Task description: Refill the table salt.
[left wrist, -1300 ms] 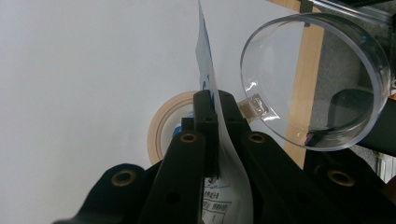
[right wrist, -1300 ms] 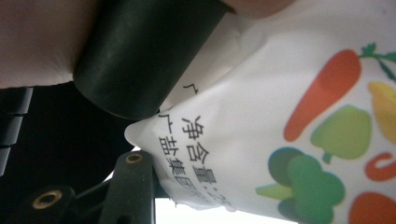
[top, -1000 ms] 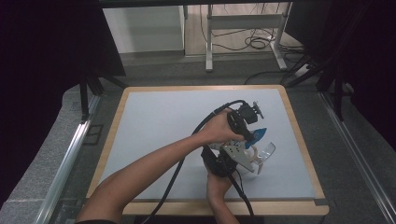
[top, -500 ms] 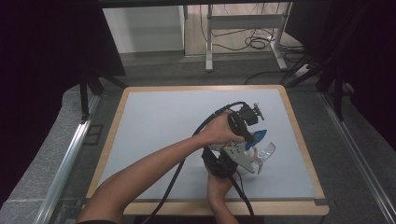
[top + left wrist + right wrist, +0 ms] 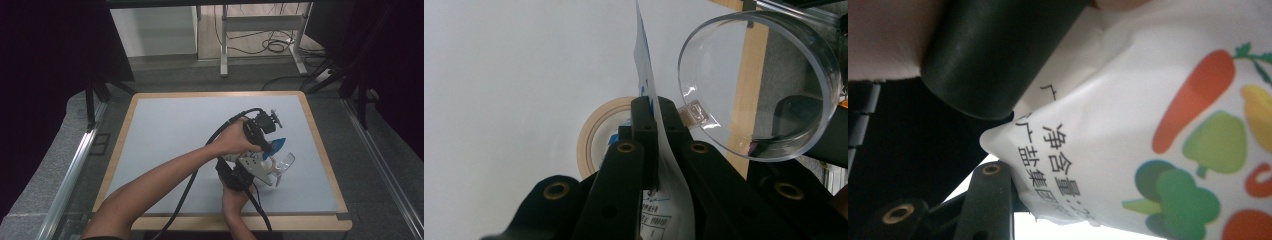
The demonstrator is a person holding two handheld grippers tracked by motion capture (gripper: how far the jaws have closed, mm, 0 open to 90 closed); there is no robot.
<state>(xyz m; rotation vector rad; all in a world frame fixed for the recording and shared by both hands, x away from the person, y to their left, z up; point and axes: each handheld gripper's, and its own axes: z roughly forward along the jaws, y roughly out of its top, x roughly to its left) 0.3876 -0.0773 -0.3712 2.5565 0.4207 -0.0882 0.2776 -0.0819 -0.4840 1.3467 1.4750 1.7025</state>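
Little has moved since the earlier frame: the left gripper still pinches the pouch edge beside the clear cup, so a slip could spill it, while the right gripper's jaws cannot be judged.

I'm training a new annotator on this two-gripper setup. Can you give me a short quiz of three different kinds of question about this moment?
1. True or false: the left gripper is shut on the white pouch.
2. Which lies flat on the table under the pouch: A) the clear cup, B) the tape ring, C) a spoon?
3. Fill in: the pouch's print in the right gripper view shows a carrot and other ____.

Key: 1 true; 2 B; 3 vegetables.
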